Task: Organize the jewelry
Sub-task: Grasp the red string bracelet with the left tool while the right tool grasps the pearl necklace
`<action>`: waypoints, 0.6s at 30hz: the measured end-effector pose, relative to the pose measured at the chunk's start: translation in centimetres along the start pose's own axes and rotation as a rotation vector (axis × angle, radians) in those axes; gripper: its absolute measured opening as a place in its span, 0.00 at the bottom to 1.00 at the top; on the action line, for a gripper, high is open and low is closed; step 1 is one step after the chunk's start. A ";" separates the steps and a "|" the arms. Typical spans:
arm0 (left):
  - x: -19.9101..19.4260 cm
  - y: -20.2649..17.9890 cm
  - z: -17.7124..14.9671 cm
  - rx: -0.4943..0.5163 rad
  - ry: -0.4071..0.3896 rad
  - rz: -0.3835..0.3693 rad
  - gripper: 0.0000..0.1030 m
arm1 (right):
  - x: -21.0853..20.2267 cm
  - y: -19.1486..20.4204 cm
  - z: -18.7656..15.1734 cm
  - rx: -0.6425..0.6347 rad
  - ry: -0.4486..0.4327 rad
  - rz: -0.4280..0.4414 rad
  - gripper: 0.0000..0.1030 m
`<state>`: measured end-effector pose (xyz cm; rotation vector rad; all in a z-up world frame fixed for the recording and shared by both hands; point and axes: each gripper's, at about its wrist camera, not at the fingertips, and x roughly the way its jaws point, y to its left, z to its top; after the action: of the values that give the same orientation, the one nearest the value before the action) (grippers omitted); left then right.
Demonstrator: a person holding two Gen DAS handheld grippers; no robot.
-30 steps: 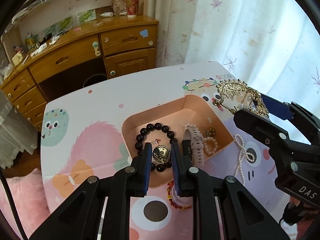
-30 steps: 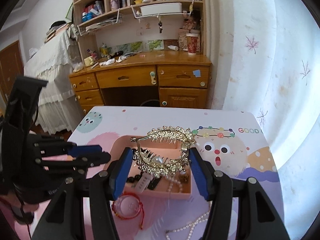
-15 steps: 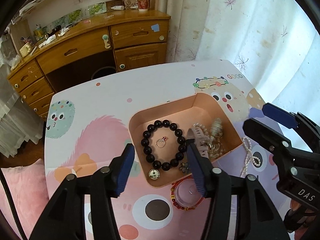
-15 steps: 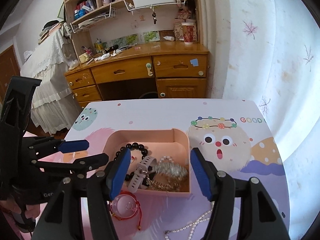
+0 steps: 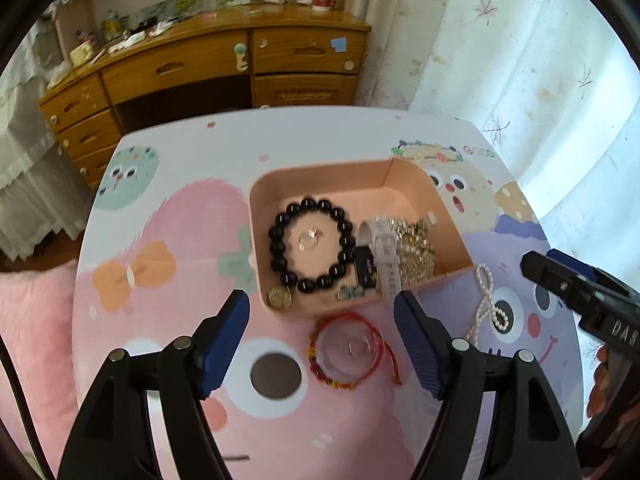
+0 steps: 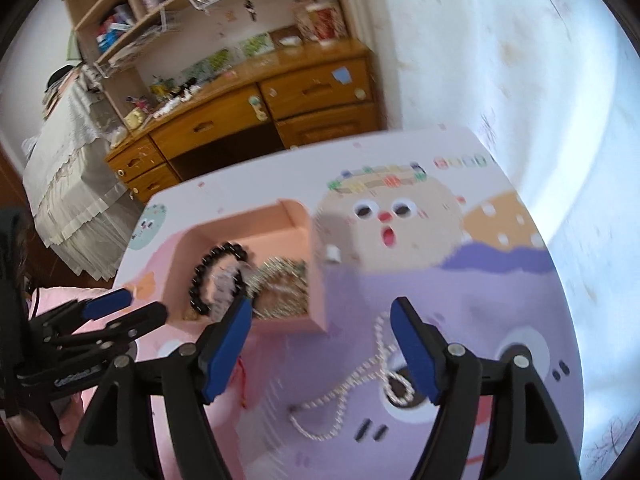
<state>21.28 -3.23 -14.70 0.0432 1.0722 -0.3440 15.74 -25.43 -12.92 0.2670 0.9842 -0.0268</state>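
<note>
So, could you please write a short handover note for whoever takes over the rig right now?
Left gripper: jaws opening, nothing between them, above the red cord bracelet.
Right gripper: jaws opening, empty, over the pearl necklace.
Pink tray holds the black bead bracelet, a ring, a gold pendant, the watch and the gold hair comb.
Done: those pieces are in the tray.
Left: red cord bracelet and pearl necklace lie on the table beside the tray.
</note>
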 end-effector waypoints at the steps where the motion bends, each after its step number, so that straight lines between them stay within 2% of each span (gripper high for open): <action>1: 0.0 -0.2 -0.5 -0.007 0.005 -0.004 0.71 | 0.0 -0.4 -0.1 0.005 0.015 -0.001 0.71; 5: 0.3 -1.1 -3.0 -0.038 0.038 -0.003 0.71 | 0.2 -2.4 -0.4 0.026 0.075 0.018 0.72; 8: 0.9 -1.9 -4.6 -0.056 0.063 0.035 0.77 | 1.0 -3.5 -0.8 0.052 0.145 0.060 0.72; 11: 1.7 -2.6 -5.9 -0.070 0.076 0.076 0.78 | 2.0 -4.2 -1.3 0.067 0.213 0.072 0.72; 18: 3.5 -3.1 -7.0 -0.145 0.046 0.115 0.78 | 4.5 -4.1 -2.3 -0.004 0.366 0.040 0.72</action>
<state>15.85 -5.67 -20.69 -0.0169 1.1324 -0.1611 15.76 -28.46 -18.71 0.2933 1.3423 0.0627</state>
